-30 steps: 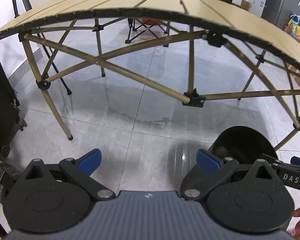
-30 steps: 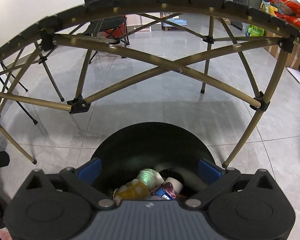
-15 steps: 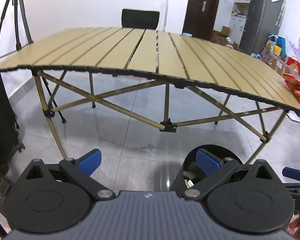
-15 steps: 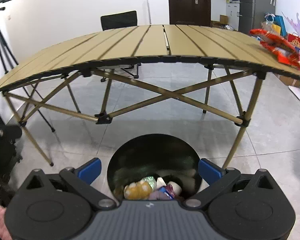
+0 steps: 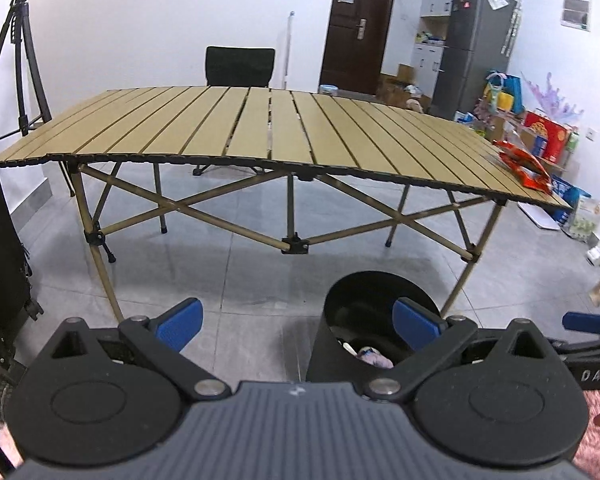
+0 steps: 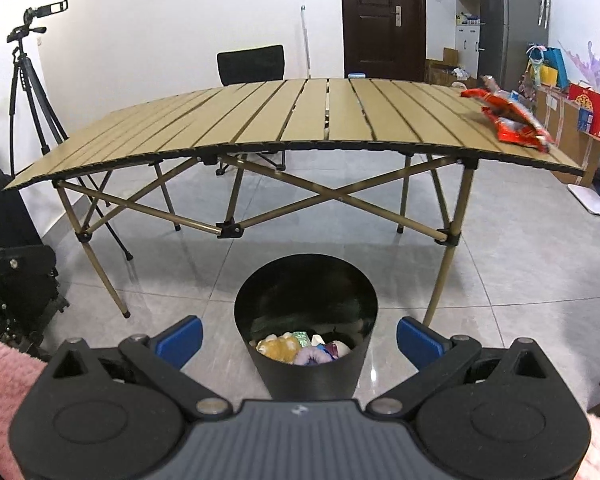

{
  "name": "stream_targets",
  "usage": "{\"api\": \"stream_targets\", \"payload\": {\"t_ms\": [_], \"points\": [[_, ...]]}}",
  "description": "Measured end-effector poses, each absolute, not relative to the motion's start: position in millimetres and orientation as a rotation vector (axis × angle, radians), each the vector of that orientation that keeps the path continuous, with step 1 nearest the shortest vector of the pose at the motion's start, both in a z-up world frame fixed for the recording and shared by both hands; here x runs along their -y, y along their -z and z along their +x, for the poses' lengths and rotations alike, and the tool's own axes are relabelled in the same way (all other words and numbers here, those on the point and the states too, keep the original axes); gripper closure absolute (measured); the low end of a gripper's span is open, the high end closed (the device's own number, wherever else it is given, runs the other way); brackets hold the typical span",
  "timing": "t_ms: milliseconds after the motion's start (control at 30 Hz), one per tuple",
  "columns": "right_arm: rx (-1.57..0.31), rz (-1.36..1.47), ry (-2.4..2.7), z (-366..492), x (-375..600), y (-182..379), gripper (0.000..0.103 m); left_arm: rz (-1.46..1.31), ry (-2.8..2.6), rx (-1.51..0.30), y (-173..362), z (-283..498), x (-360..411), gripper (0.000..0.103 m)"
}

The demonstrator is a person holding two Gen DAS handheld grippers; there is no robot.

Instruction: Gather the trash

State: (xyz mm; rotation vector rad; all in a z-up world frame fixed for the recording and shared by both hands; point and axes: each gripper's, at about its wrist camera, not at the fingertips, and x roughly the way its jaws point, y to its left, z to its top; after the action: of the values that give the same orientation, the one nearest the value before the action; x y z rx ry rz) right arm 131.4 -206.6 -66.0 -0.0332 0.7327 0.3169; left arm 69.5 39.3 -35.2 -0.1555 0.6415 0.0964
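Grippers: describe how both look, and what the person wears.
The left gripper and right gripper look alike: black bodies with round discs, a ribbed grey centre plate, silver rivets and blue pads on the fingertips. White letters "DAS" show on the right gripper's side, seen from the left wrist view. The sleeve is fluffy pink. No cables show.

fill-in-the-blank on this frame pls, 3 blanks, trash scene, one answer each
1. The black bin stands on the ____, in front of the folding table.
2. The only item on the tabletop is a ____ snack wrapper.
3. The jaws of the right gripper stand ____ and hold nothing.

Missing words: floor; red; open
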Motion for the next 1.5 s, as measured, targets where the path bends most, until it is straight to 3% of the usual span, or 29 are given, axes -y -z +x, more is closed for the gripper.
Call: {"api": "stream_targets", "payload": {"t_ms": [467, 1500], "points": [[-0.727, -0.059, -0.309, 86, 228, 51, 0.0, -0.154, -0.063, -0.681, 50, 31, -35, 0.0], [-0.713, -0.071, -0.336, 77, 223, 46, 0.0, -0.144, -0.073, -0.676, 50, 28, -34, 0.0]]}}
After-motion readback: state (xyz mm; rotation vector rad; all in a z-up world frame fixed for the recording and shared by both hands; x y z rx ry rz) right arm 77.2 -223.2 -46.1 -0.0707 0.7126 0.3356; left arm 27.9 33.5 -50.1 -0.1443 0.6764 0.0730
